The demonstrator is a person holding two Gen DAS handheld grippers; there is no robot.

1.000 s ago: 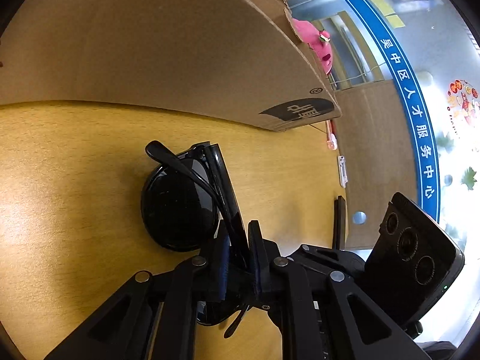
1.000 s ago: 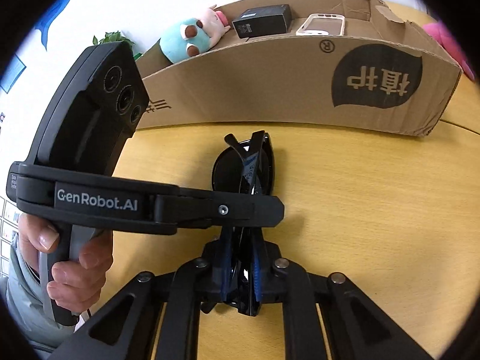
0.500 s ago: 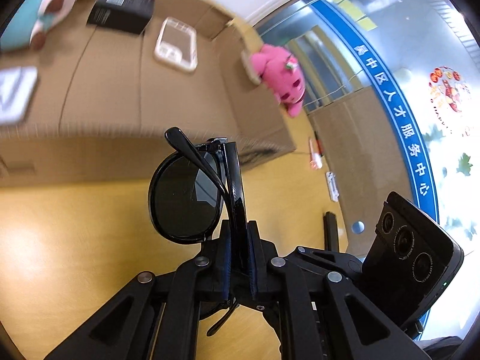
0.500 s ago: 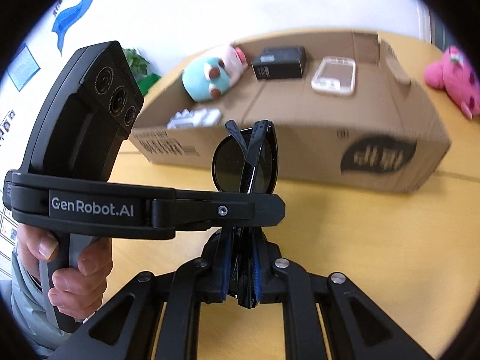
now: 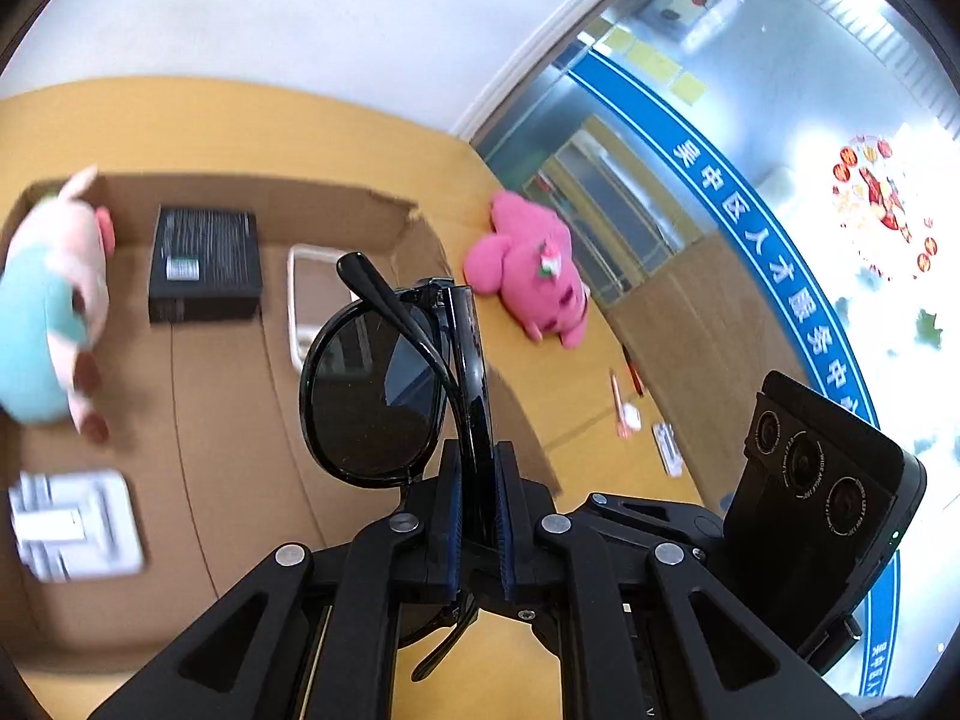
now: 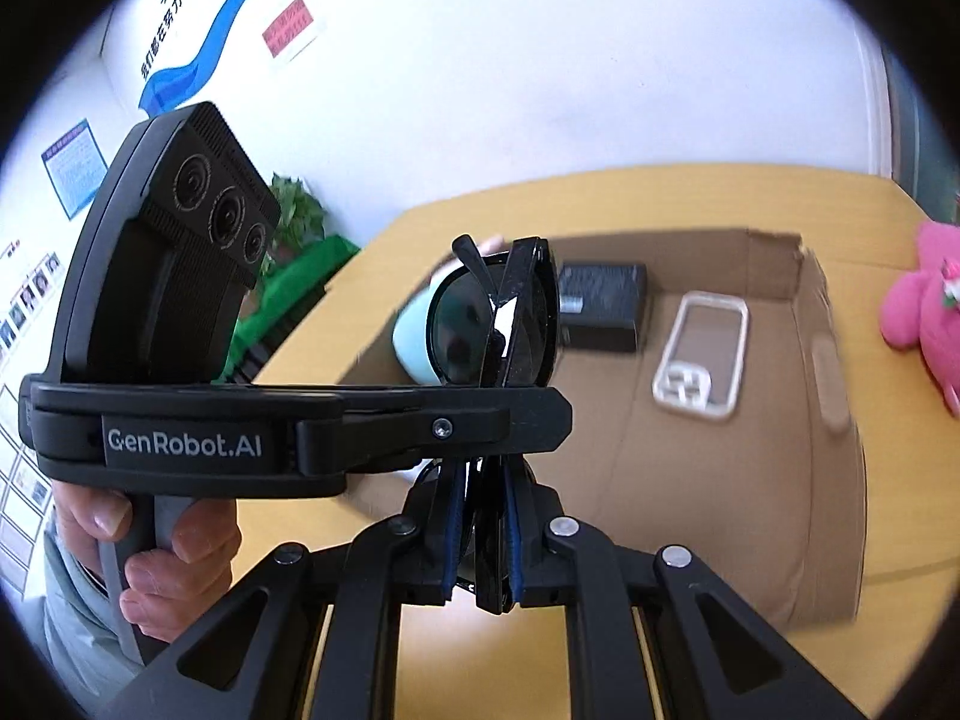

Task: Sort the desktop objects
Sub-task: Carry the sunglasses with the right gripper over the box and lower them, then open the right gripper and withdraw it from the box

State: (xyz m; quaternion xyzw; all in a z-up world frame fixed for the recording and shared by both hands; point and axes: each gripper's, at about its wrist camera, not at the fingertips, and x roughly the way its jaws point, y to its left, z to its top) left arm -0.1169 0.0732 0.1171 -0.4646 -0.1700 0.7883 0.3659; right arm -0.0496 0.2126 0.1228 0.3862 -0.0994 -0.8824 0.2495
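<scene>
Over the yellow bench (image 6: 888, 546), both the left tool (image 5: 478, 516) and the right tool (image 6: 483, 531) are pinching the folded black sunglasses (image 5: 384, 384) tight, holding them aloft just short of the open cardboard box (image 6: 834, 360) ahead, likely for dropping them inside.

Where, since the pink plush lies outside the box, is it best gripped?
Probably across the body of the pink plush, from straight above: it lies flat on the table, and the soft, bulky middle offers more hold than its short limbs.
</scene>
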